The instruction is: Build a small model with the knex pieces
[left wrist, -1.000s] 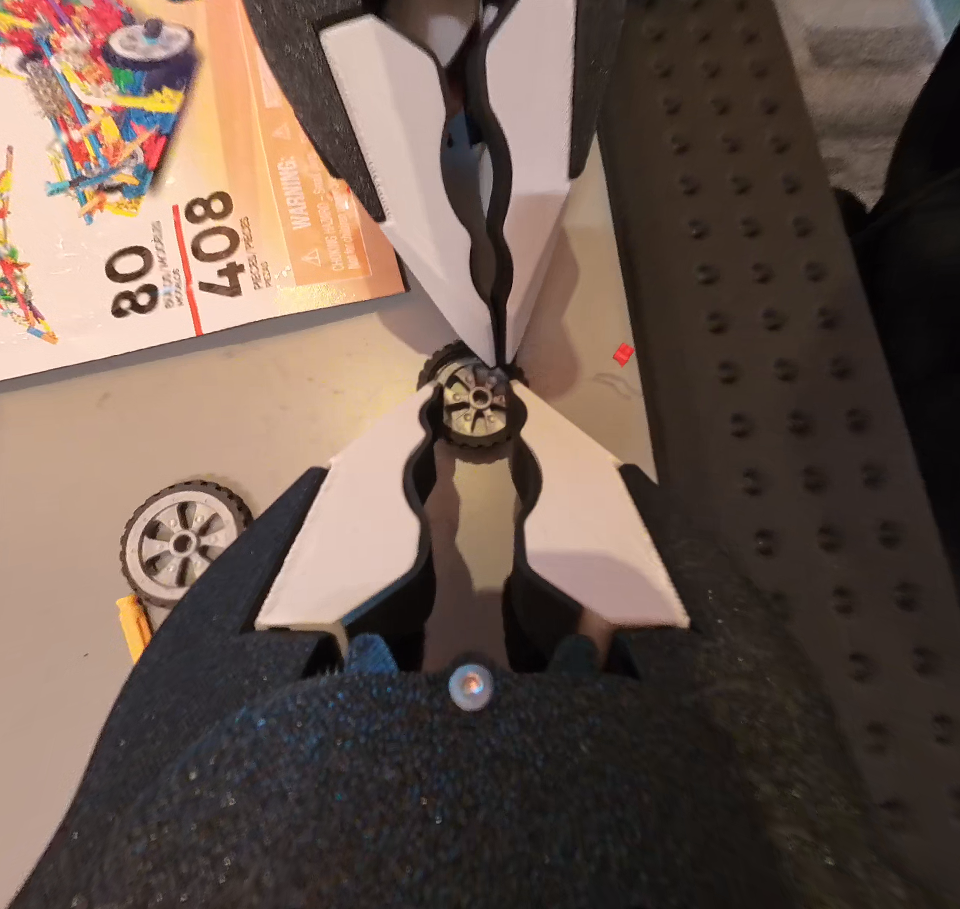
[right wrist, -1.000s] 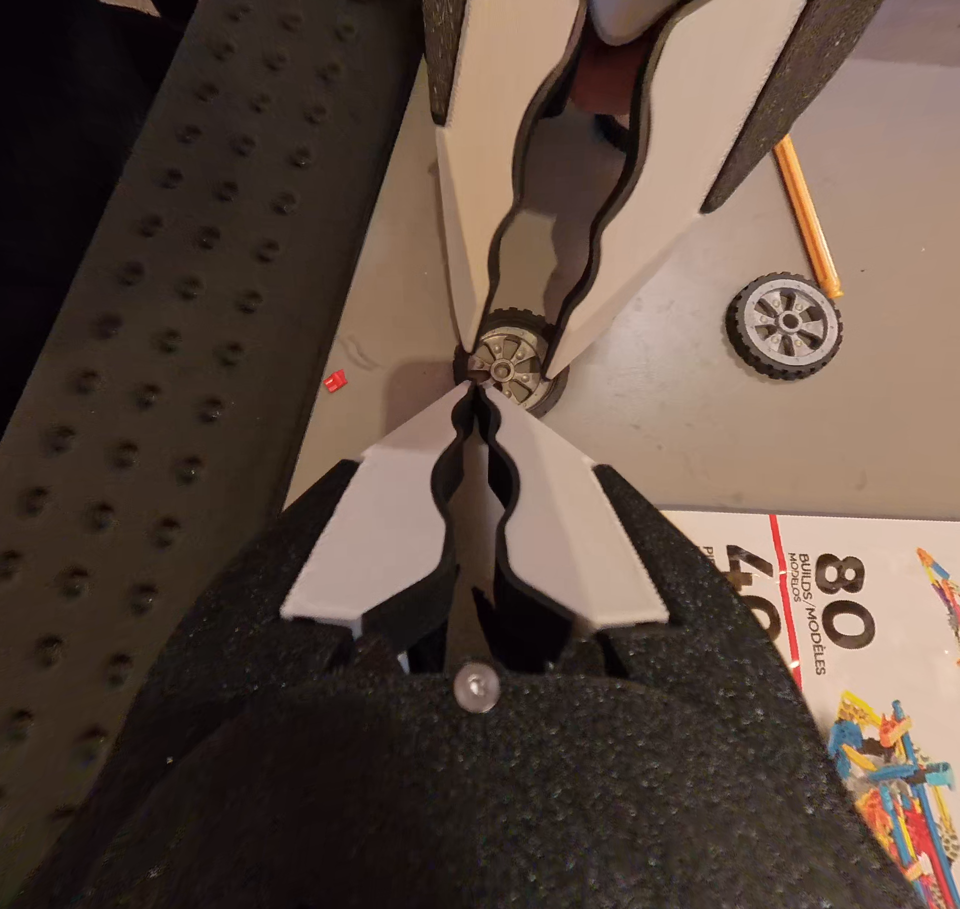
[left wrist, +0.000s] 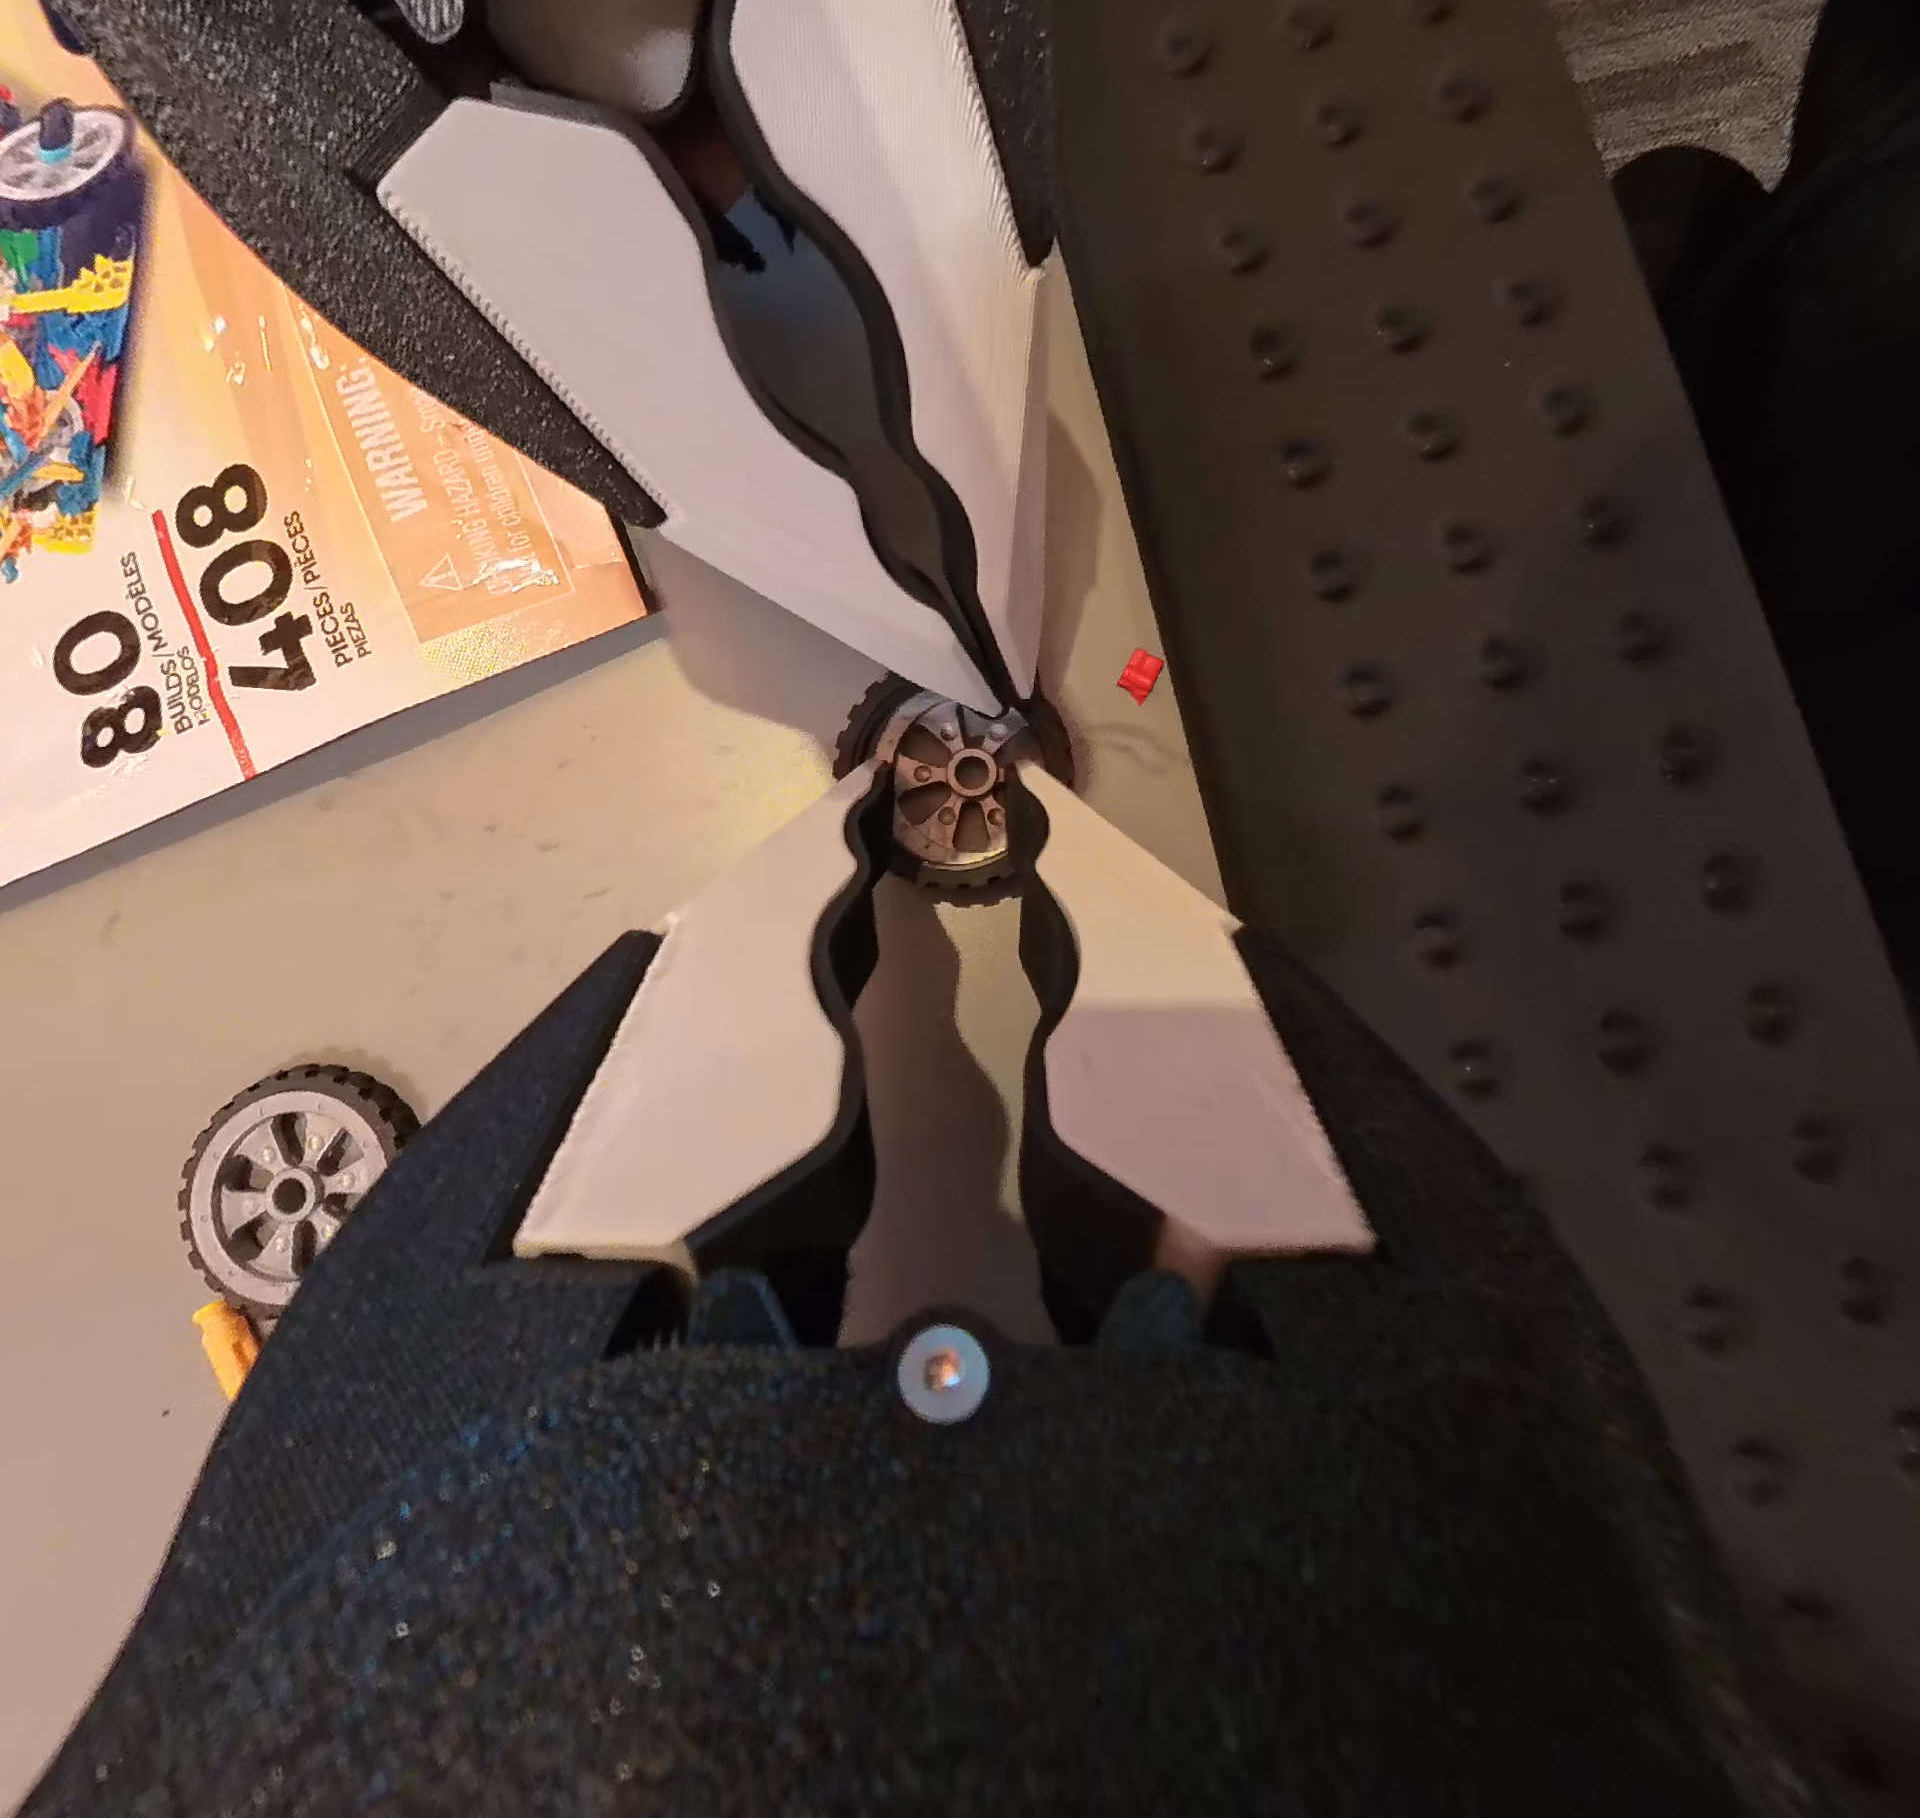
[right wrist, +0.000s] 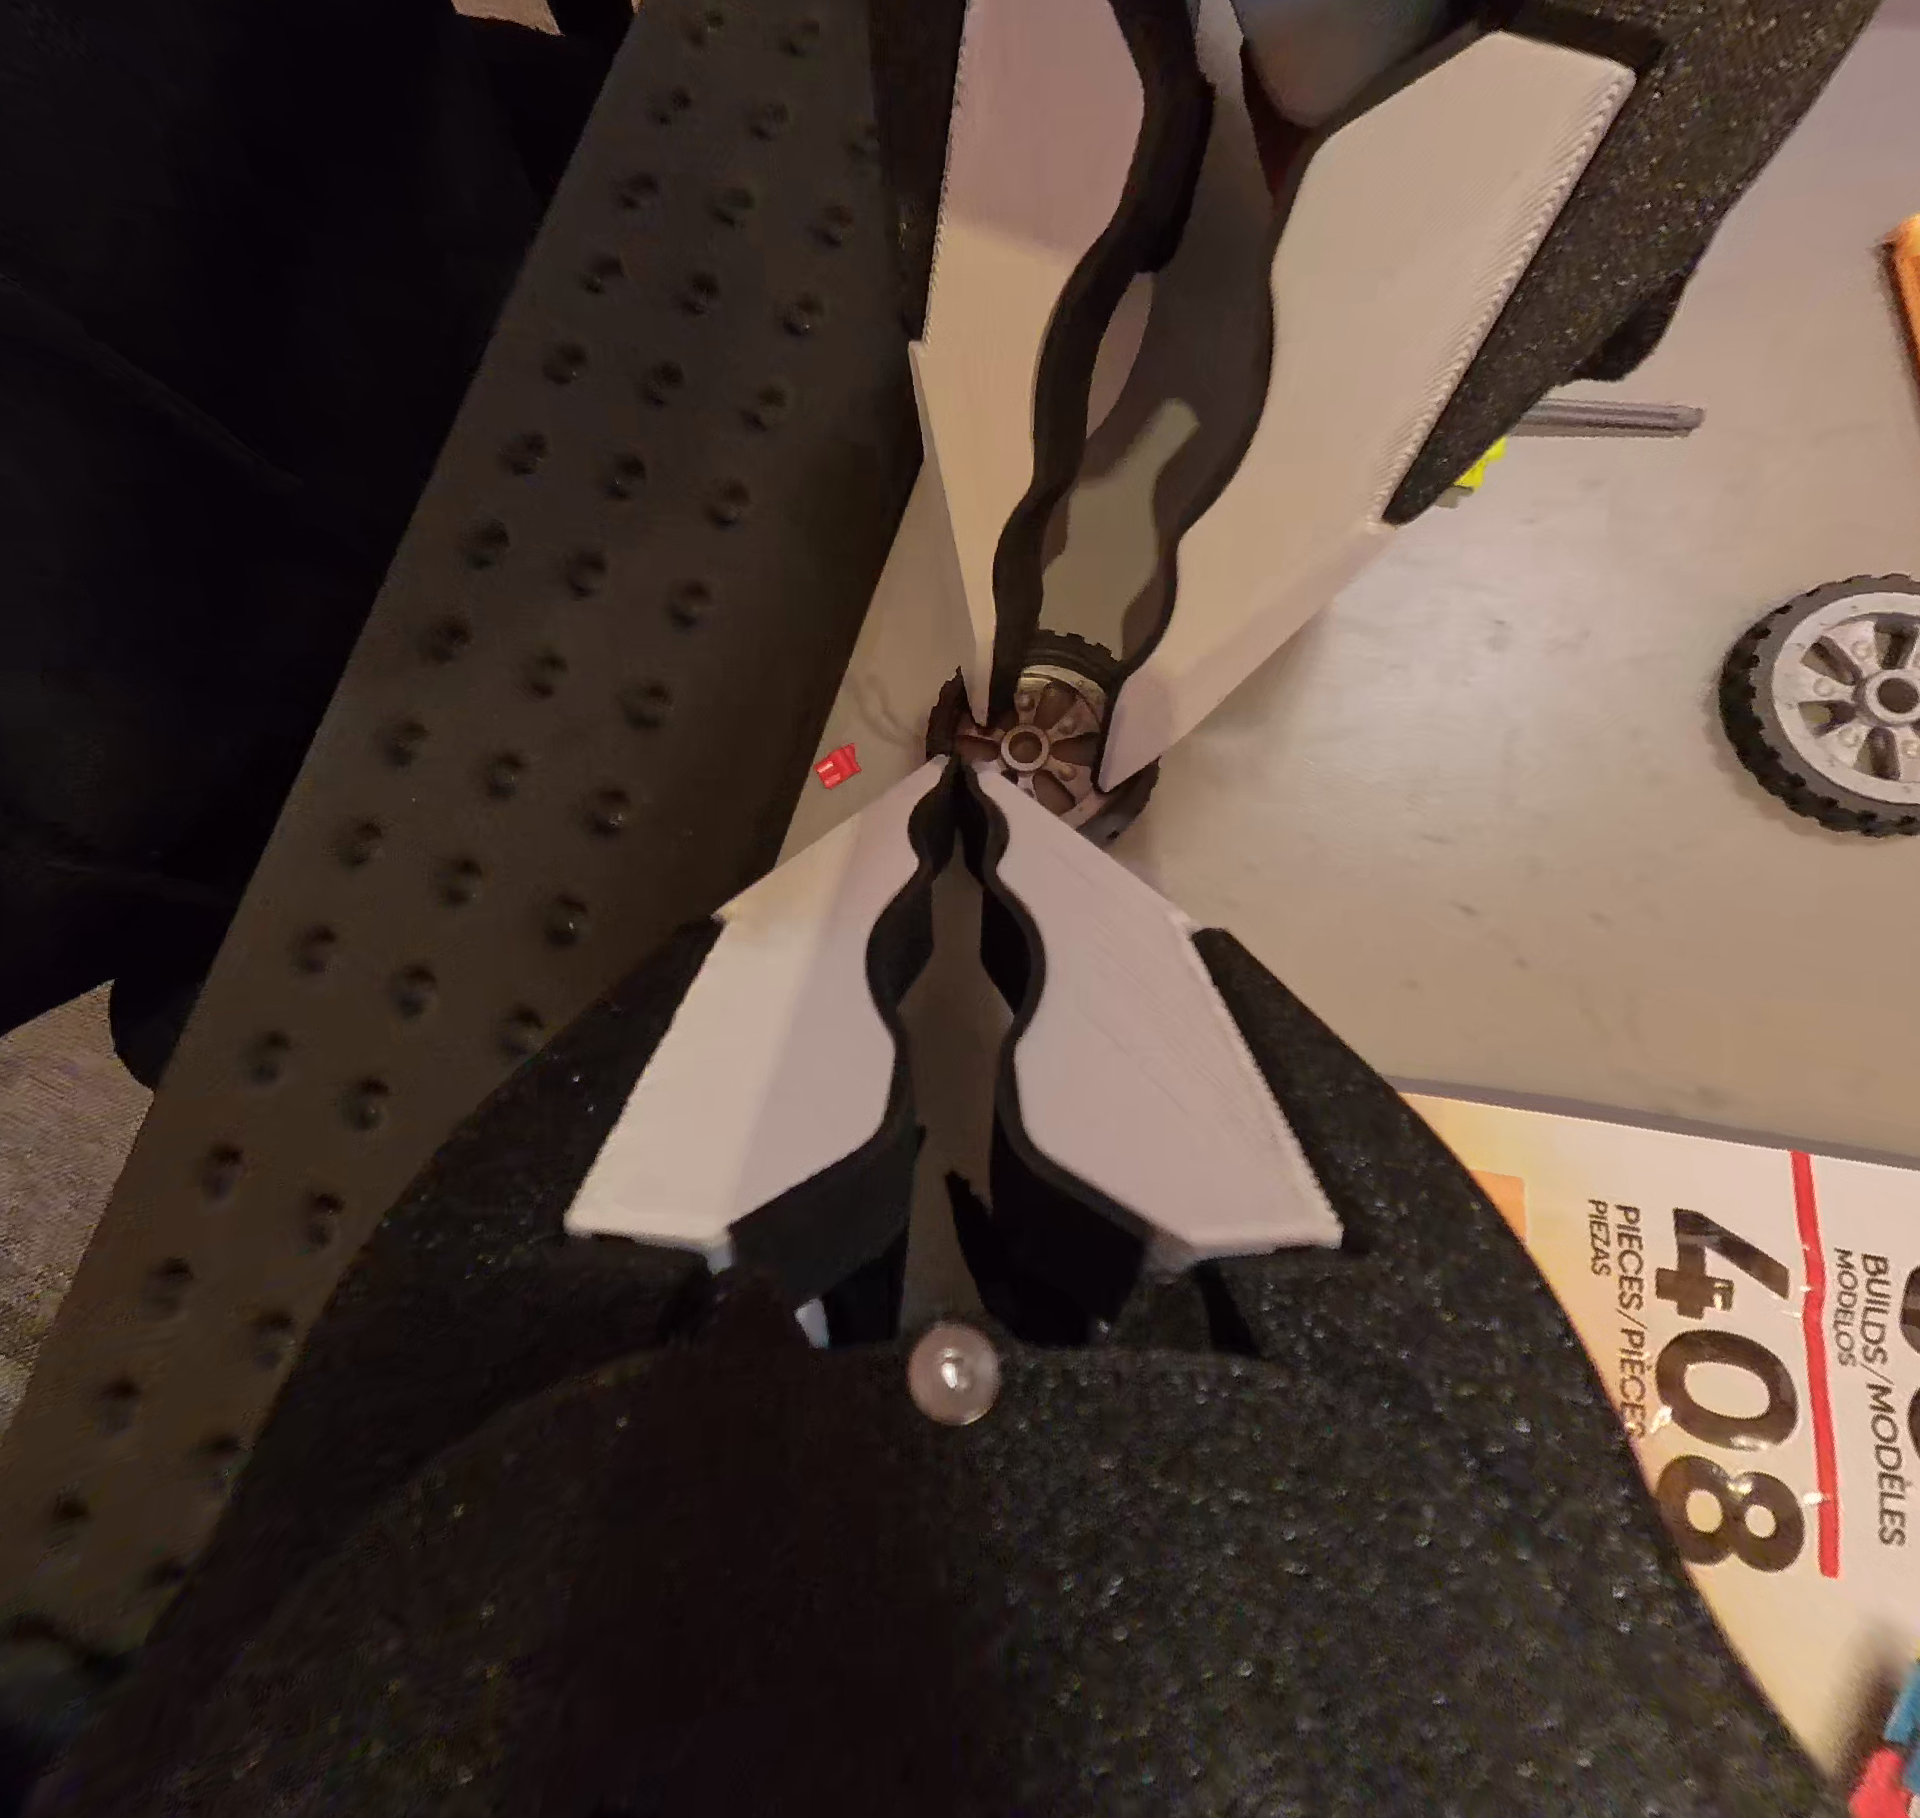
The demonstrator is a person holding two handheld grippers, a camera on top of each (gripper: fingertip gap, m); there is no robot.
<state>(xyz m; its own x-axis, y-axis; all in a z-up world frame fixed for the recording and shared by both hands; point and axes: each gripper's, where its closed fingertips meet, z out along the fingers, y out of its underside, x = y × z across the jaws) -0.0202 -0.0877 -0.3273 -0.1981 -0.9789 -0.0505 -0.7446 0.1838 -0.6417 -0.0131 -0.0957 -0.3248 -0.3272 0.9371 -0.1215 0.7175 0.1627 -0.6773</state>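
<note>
- Toy set box (left wrist: 208, 563), printed cardboard: lies flat on the grey tabletop (left wrist: 468, 937) at the left of the left wrist view, its near corner pointing toward the two grippers; open tabletop runs between box and wheels.
- Loose toy wheel (left wrist: 291, 1192), grey spoked hub in a black treaded tyre: lies flat on the tabletop, left of the left gripper's body and well apart from its tips; a yellow plastic piece (left wrist: 223, 1342) sits just beside it, partly hidden.
- Left gripper (left wrist: 961, 802), white fingers with black wavy pads: closed on the held toy wheel (left wrist: 961, 792), one tip against each side of the tyre; the hub faces the camera.
- Held toy wheel, placement: at or just over the tabletop, close to the table's right edge; whether it touches the surface cannot be told.
- Right gripper (left wrist: 1013, 693), same build, entering from the top of the left wrist view: tips pinched together at the top rim of the held toy wheel; in the right wrist view the right gripper (right wrist: 956, 776) meets the wheel (right wrist: 1049, 745) at the hub's left side. What the tips pinch is too small to tell.
- Small red piece (left wrist: 1138, 675): on the tabletop just right of the held wheel, near the edge.
- Black studded panel (left wrist: 1455, 625): borders the tabletop's right edge, leaving little room on that side.
</note>
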